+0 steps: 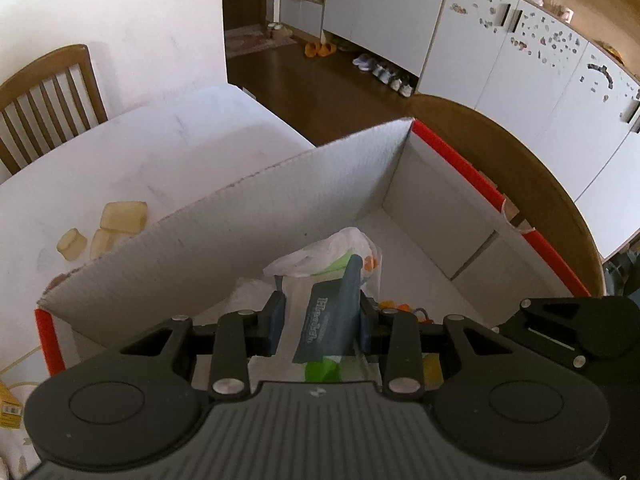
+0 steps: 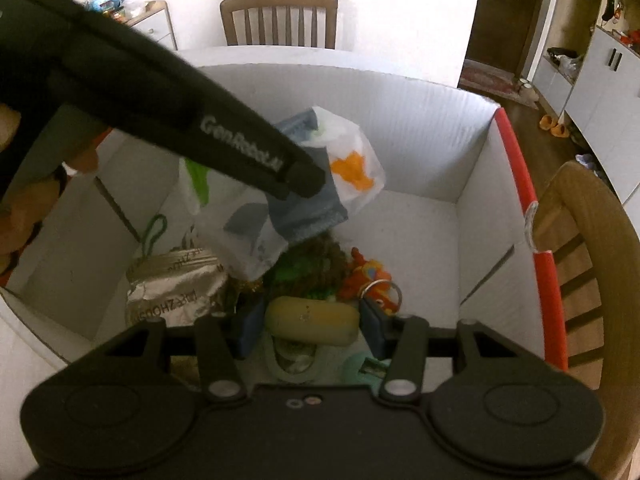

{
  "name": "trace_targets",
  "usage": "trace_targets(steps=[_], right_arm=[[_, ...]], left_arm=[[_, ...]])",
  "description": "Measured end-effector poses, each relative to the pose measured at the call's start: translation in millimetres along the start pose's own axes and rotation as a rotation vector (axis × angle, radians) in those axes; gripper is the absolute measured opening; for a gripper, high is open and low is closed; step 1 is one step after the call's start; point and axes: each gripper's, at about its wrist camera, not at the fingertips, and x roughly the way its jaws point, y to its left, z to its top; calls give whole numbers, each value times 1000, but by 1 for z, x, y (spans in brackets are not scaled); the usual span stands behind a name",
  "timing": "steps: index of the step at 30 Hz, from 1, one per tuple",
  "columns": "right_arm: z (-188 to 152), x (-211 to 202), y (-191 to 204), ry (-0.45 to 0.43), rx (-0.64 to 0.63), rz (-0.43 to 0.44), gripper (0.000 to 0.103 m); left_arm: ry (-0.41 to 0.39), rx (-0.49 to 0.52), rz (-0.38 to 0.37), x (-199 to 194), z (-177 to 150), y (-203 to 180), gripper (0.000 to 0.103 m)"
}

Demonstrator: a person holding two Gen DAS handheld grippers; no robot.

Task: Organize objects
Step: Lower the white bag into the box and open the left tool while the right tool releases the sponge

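Note:
My left gripper (image 1: 320,324) is shut on a clear plastic bag (image 1: 320,276) that holds a blue-grey cloth pack and orange and green bits. It hangs over the inside of a white cardboard box (image 1: 248,240) with red edges. In the right wrist view the left gripper (image 2: 304,180) reaches in from the upper left, with the plastic bag (image 2: 356,168) dangling above the box's contents. My right gripper (image 2: 310,328) is shut on a yellow oblong thing (image 2: 312,320) with a pale green part under it, low in the box (image 2: 440,152).
In the box lie a silver foil pouch (image 2: 176,284), an orange toy (image 2: 372,276), and green and dark fuzzy items. Yellowish translucent tubs (image 1: 120,216) sit on the white table (image 1: 160,152) left of the box. Wooden chairs (image 2: 580,264) stand close by.

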Motion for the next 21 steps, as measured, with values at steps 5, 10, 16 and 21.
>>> trace_targets(steps=[5, 10, 16, 21], right_arm=[[2, 1, -3, 13, 19, 17, 51], [2, -2, -7, 0, 47, 29, 63], [-1, -13, -9, -32, 63, 44, 69], [-6, -23, -7, -63, 80, 58, 77]], left_arm=[[11, -27, -8, 4, -2, 3, 38], [2, -41, -2, 3, -4, 4, 56], [-36, -60, -1, -9, -6, 6, 73], [-67, -78, -11, -22, -10, 10, 80]])
